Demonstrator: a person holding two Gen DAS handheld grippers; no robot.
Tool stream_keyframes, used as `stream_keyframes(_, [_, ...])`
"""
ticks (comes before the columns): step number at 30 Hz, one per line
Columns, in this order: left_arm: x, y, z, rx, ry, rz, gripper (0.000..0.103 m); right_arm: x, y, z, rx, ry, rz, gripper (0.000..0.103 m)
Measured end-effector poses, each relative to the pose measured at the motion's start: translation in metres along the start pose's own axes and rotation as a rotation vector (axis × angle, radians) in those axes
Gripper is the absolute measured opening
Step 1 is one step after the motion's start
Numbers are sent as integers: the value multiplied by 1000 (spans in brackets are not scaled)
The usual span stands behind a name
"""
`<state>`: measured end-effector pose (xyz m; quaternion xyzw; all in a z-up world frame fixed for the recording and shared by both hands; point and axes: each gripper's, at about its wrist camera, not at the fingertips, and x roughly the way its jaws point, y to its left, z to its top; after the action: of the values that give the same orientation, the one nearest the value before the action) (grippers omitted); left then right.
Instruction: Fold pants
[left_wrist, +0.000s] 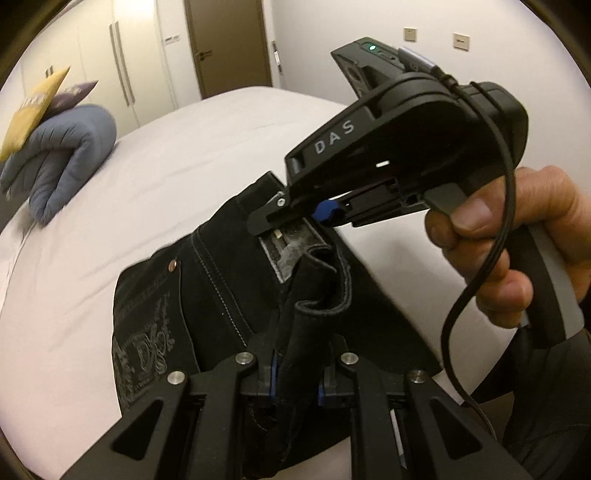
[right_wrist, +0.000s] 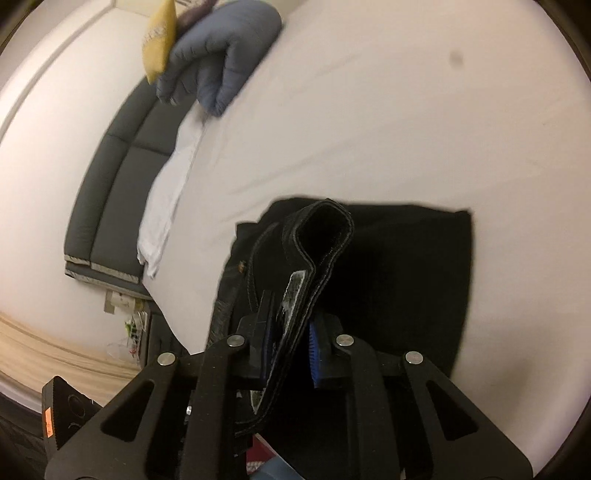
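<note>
Pants (left_wrist: 207, 295) are on the bed (left_wrist: 110, 206), waistband pinched by both the left gripper (left_wrist: 297, 373) and right gripper (right_wrist: 290, 343). Looks like mid-fold; next, carry that edge forward over the legs ahead and keep it even.

light: soft, even indoor | blur: slight motion | edges: fisheye-warped, dark corners

The black denim pants (left_wrist: 221, 295) look matt and coarse, with pale stitching, a small metal rivet (left_wrist: 172, 264) and grey embroidery. The white cotton bed sheet (right_wrist: 406, 129) is smooth, faintly creased. The blue-grey quilted duvet (left_wrist: 70, 155) looks soft, puffy.
</note>
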<state>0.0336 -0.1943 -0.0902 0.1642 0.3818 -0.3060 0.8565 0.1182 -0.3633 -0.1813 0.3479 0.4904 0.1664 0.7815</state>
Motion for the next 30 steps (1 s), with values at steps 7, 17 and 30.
stream_keyframes(7, [20, -31, -3, 74, 34, -29, 15, -40, -48, -17, 85, -46, 41, 14])
stream_keyframes(17, [43, -60, -18, 185, 61, 3, 16, -34, -99, -36, 144, -46, 27, 13])
stream_keyframes(30, [37, -72, -25, 170, 40, -28, 49, -30, -100, -46, 186, -72, 60, 21])
